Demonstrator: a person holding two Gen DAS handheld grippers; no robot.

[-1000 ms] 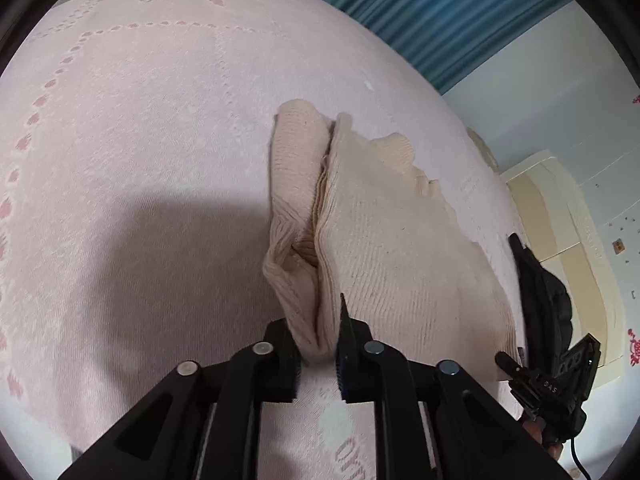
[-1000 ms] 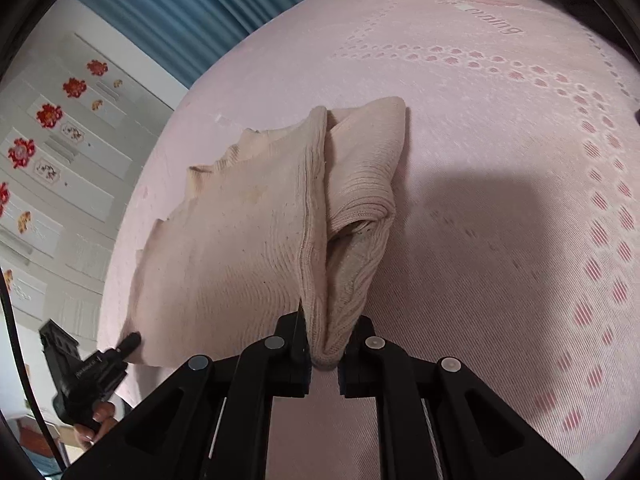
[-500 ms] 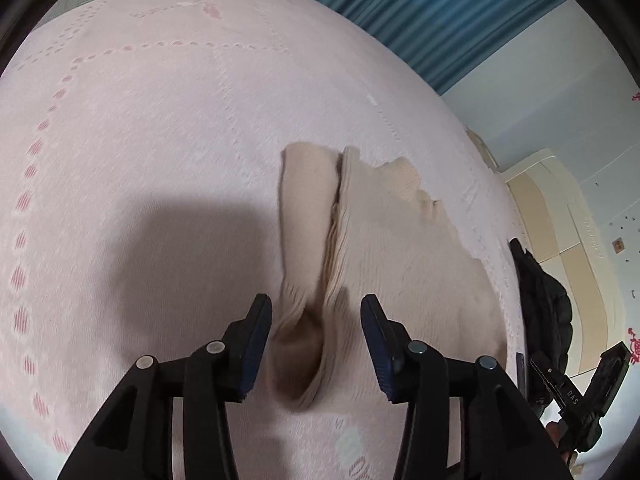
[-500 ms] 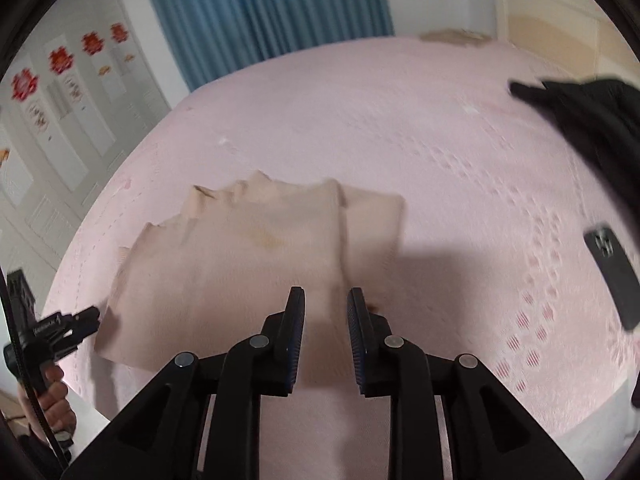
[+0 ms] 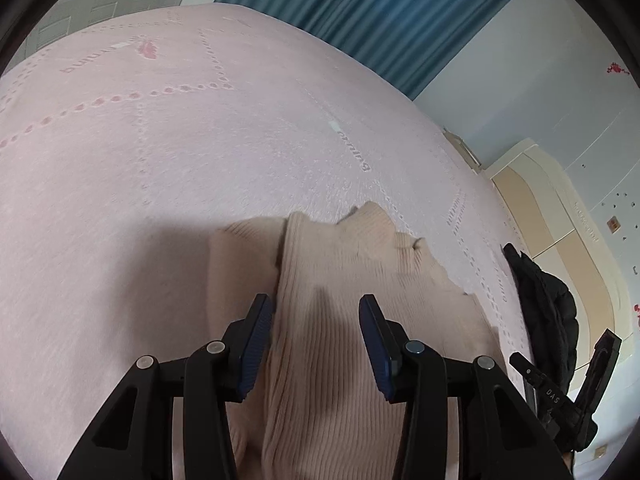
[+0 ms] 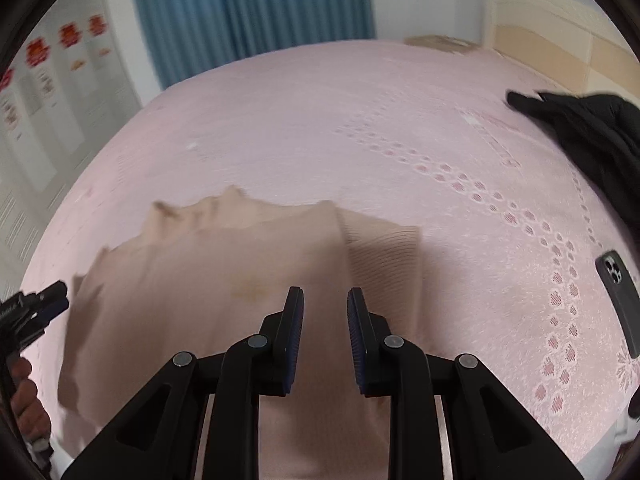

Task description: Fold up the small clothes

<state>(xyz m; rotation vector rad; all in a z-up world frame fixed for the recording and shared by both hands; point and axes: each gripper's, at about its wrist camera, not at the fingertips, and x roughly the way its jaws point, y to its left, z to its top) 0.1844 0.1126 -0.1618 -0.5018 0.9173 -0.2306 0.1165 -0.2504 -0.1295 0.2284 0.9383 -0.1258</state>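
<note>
Ribbed beige sweater (image 5: 340,344) lies folded on the pink bed (image 5: 160,168); left gripper (image 5: 316,328), jaws closing, and right gripper (image 6: 325,320) hover spread, pinching nothing; a low pad could snag and undo the fold.

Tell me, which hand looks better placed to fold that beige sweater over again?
Probably the left. The left gripper hovers open over the beige sweater, right by its doubled-over edge. The right gripper, also open, hovers over the flat middle.
</note>
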